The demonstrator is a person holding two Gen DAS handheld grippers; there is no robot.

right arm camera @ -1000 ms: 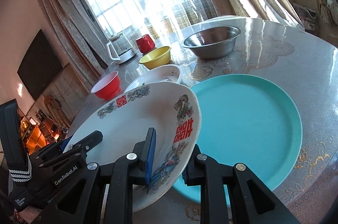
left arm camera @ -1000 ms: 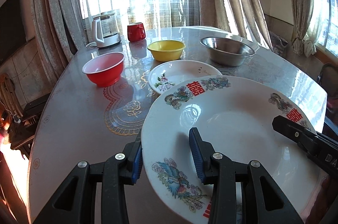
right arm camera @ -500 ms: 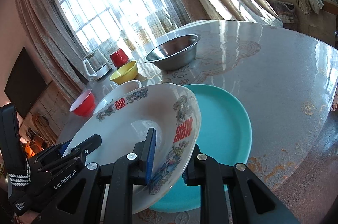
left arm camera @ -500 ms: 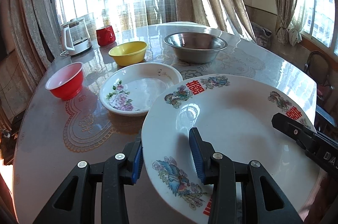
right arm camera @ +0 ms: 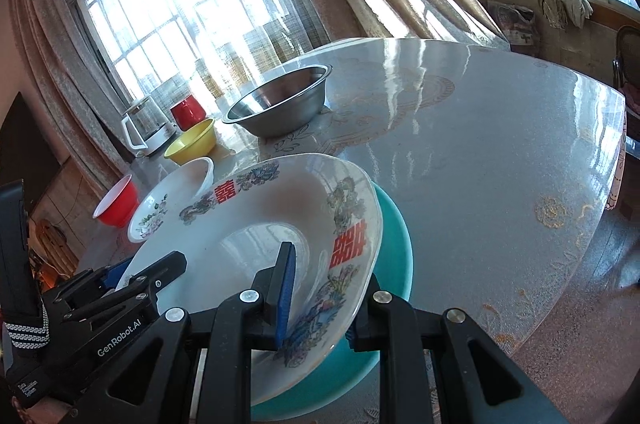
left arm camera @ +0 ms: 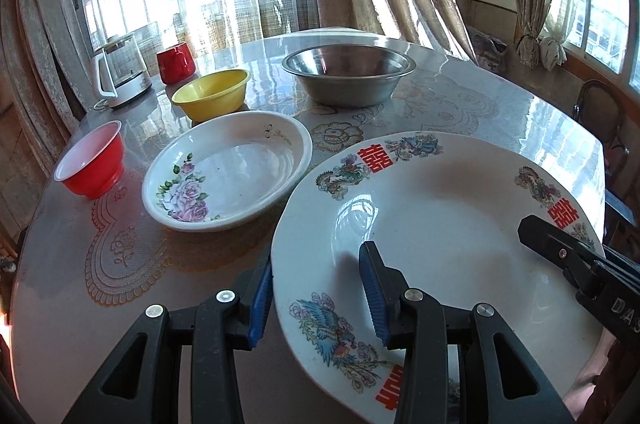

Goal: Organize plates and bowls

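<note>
A large white plate [left arm camera: 440, 216] with red characters and bird patterns is held at both sides. My left gripper [left arm camera: 316, 264] is shut on its left rim, one blue pad inside and one beneath. My right gripper [right arm camera: 324, 284] is shut on the opposite rim [right arm camera: 356, 248]; its black tip [left arm camera: 560, 252] shows in the left wrist view. The plate tilts over a teal plate [right arm camera: 396, 248], hiding most of it; whether they touch is unclear. A white floral plate [left arm camera: 228, 168] lies on the table to the left.
A red bowl [left arm camera: 90, 160], a yellow bowl [left arm camera: 212, 96] and a steel bowl [left arm camera: 348, 72] stand further back on the round glossy table [left arm camera: 480, 104]. A kettle [left arm camera: 120, 68] and a red mug [left arm camera: 176, 62] sit at the far left. A chair [left arm camera: 600, 112] stands beyond the table's right edge.
Both grippers have carried the large plate sideways and slightly down over the teal plate, which is now mostly covered. The grips on the plate have not changed.
</note>
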